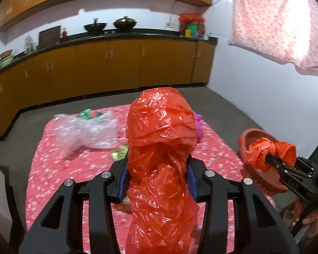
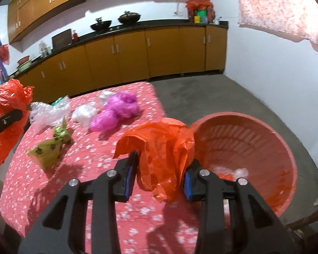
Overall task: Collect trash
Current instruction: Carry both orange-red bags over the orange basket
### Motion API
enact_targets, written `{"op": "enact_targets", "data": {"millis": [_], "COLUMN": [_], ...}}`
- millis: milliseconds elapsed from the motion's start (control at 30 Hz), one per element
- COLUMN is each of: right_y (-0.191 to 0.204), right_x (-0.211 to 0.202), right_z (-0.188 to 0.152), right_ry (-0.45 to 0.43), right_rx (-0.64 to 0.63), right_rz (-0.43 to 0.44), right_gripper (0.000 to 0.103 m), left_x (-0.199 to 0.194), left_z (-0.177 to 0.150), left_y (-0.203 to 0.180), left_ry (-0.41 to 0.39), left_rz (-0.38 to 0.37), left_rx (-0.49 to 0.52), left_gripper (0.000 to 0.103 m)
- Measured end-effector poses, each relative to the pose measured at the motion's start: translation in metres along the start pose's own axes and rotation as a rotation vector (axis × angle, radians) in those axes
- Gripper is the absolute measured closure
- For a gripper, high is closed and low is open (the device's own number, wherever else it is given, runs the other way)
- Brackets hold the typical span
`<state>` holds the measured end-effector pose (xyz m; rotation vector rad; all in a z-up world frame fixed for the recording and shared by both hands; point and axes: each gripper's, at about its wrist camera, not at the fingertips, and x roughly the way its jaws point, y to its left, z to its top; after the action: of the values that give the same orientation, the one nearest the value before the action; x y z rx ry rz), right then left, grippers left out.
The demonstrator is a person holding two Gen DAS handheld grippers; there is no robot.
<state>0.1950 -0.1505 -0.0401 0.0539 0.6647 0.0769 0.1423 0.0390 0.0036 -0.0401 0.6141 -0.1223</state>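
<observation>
Beside the red basket (image 2: pixel 286 148), the right claw (image 2: pixel 159 175) is clamped on a crumpled red bag (image 2: pixel 163 148). Further from the basket, the left claw (image 1: pixel 159 182) pinches a long red bag (image 1: pixel 161 148) above the flowered counter (image 2: pixel 84 158).

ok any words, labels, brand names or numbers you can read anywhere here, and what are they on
None can be read for sure.
Right hand-held gripper: raised lettering on its black finger, too small and skewed to read.
Colourful containers on the far counter: possible labels, too small and blurred.
Green patterned bag on the table: dark flower shapes only, no words.
Left hand-held gripper: no lettering visible.
</observation>
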Motion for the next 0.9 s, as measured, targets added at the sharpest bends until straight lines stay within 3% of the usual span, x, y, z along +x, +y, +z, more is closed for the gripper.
{"op": "enact_targets", "data": {"millis": [467,900], "right_y": [-0.075,-0.105], "right_x": [-0.026,-0.033], "right_z": [-0.004,-0.01], "right_ry": [-0.047,-0.053], "right_rx": [0.108,0.156], "right_rz": [-0.15,-0.212], "right_gripper": [0.067,0.067], "left_x": [0.021,0.034], "left_z": [0.0,0.001], "left_y": [-0.075,-0.131], "left_ry": [0.022,0.042], "left_rz": [-0.124,-0.215], "left_rx": [0.097,0.147], "left_gripper": [0.059,0.059]}}
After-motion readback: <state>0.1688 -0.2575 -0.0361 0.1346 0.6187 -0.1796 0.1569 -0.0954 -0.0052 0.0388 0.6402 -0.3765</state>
